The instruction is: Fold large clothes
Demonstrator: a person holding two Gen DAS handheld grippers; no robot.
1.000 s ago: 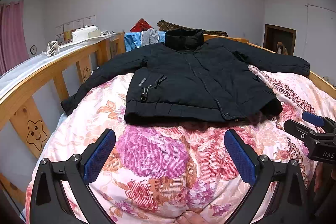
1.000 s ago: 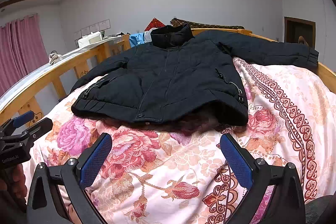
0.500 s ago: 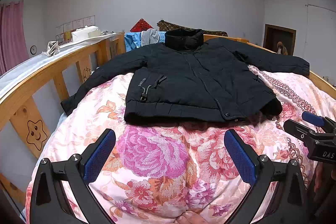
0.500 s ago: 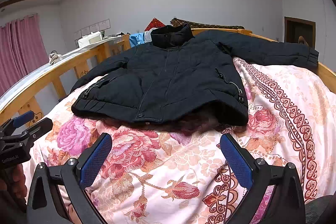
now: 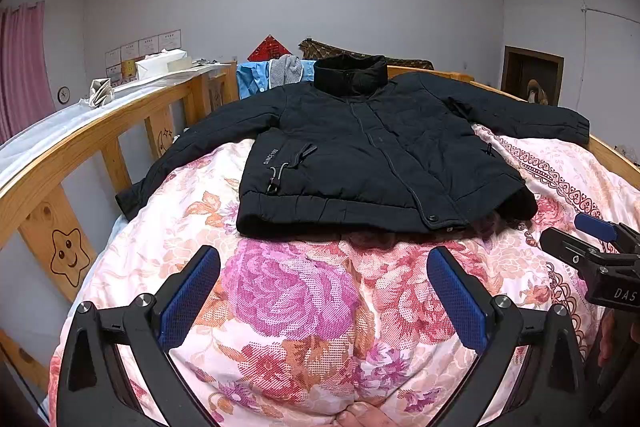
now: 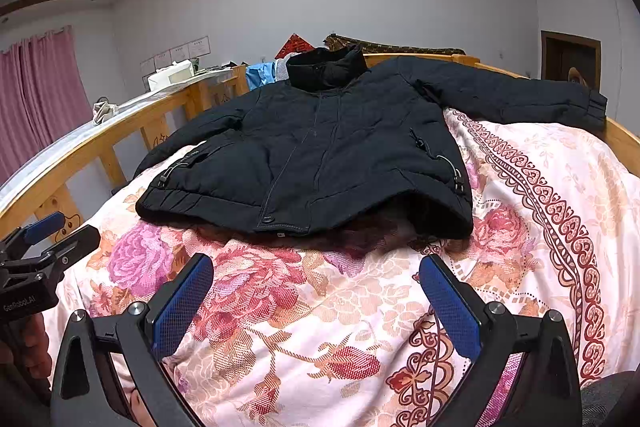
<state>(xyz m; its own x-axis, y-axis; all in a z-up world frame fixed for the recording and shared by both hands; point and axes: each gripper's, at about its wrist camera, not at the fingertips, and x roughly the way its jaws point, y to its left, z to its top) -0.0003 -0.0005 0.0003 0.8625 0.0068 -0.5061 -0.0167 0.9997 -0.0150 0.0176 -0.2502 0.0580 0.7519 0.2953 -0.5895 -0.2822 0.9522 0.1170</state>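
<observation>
A black padded jacket lies front-up and spread flat on a pink floral quilt, collar far, hem toward me, both sleeves stretched out sideways. My left gripper hovers open over the quilt, short of the hem, its blue pads wide apart and empty. Over the quilt in front of the hem's right half, my right gripper is likewise open and empty. Each gripper shows at the edge of the other's view: the right one, the left one.
A wooden bed rail runs along the left, with a white shelf holding a box beyond it. Blue and grey clothes hang over the headboard. The right rail edges the bed. Pink curtains hang at far left.
</observation>
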